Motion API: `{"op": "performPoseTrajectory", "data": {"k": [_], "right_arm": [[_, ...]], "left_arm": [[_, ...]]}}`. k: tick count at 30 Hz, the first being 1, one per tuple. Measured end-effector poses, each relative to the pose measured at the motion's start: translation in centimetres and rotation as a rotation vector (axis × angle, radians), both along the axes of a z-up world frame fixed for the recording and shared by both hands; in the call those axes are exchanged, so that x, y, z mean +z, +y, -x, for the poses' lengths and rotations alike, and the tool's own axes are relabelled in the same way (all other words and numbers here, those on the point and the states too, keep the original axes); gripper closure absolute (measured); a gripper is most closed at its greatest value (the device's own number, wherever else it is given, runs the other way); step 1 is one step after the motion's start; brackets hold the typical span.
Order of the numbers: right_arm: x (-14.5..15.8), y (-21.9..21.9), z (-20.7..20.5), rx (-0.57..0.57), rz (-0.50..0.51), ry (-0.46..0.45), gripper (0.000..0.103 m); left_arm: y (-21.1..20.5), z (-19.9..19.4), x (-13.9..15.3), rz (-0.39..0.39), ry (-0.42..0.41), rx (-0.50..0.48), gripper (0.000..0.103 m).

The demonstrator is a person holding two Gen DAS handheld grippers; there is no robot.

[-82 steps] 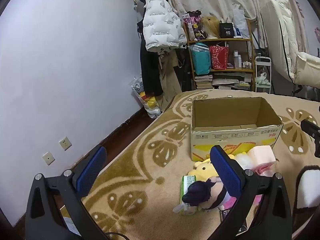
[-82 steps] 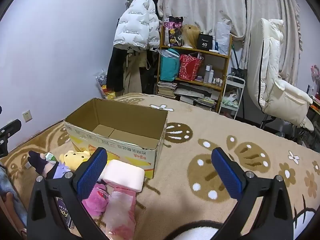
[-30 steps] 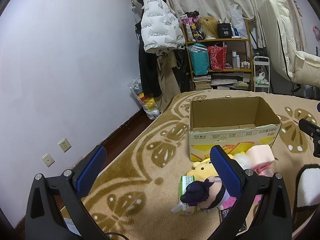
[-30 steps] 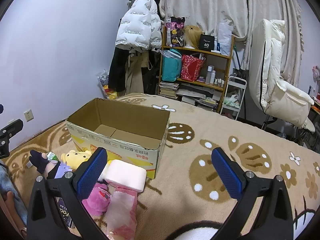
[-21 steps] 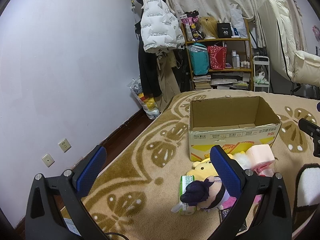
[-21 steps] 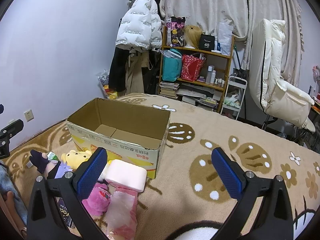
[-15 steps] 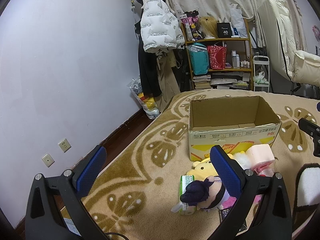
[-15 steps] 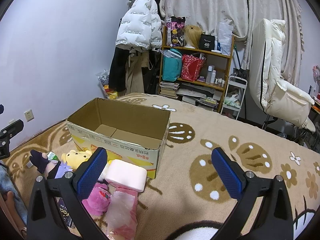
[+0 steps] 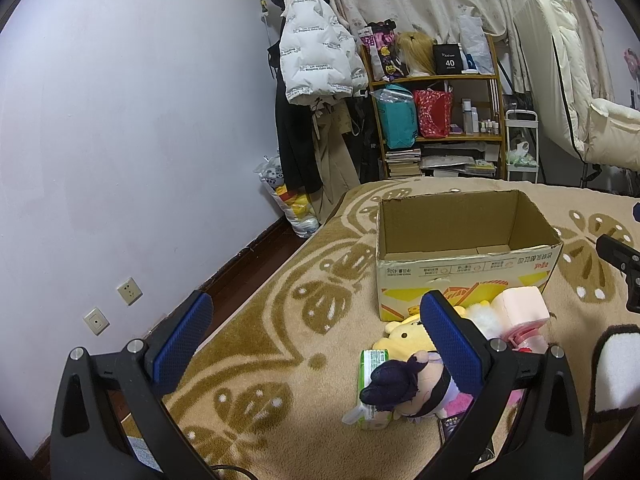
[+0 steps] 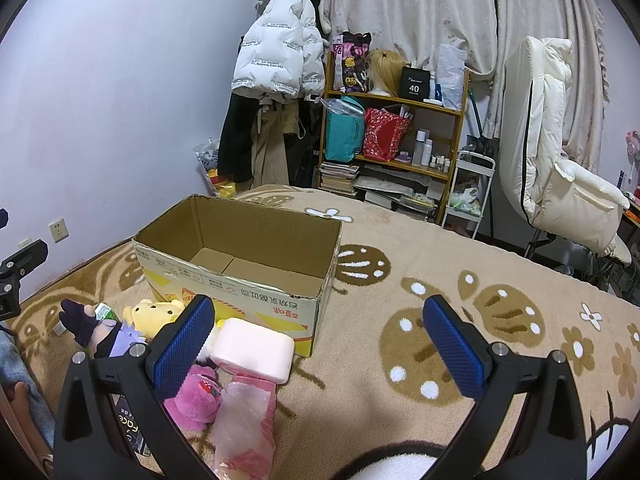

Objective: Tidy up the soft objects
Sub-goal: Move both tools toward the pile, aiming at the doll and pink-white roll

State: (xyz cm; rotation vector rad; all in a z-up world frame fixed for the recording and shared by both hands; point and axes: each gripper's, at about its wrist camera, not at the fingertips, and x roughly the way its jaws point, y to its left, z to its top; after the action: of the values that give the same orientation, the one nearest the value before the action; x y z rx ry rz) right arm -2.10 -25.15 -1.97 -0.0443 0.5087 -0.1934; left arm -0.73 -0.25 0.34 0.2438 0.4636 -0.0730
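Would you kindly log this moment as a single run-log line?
left gripper: open, empty | right gripper: open, empty | cardboard box: empty | soft toys: on blanket beside box | phase: pre-grasp

Soft indoor light is filling the room evenly, a little cool, and the pale wall is taking a faint violet tint from it. The light is seeming to come from above, because the cardboard box is throwing only a weak, short shadow on the carpet and its inside floor is staying readable. No strong glare is showing. Both fisheye pictures are bending straight lines strongly near the edges, and black corners are closing around the round view. The middle is looking sharp; the curtain at the far rim is getting slightly soft.
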Motion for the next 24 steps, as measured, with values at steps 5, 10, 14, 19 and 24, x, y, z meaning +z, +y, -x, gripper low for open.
{"op": "performPoseTrajectory", "data": {"k": [5, 10, 14, 19, 24], "right_arm": [[0.1, 0.0, 0.0, 0.000, 0.000, 0.000, 0.000], [0.2, -0.1, 0.1, 0.003, -0.001, -0.002, 0.000], [-0.2, 0.1, -0.3, 0.008, -0.002, -0.002, 0.000], [-1.0, 0.4, -1.0, 0.012, -0.026, 0.009, 0.000], [-1.6, 0.1, -2.4, 0.015, -0.088, 0.020, 0.000]], "left_arm": [[0.0, 0.0, -0.1, -0.001, 0.001, 0.000, 0.000], [0.0, -0.1, -0.2, -0.012, 0.005, 0.010, 0.000], [0.1, -0.7, -0.7, -0.017, 0.035, 0.015, 0.000], [0.1, -1.7, -1.3, -0.017, 0.083, 0.012, 0.000], [-0.3, -2.7, -1.7, -0.025, 0.110, -0.001, 0.000]]}}
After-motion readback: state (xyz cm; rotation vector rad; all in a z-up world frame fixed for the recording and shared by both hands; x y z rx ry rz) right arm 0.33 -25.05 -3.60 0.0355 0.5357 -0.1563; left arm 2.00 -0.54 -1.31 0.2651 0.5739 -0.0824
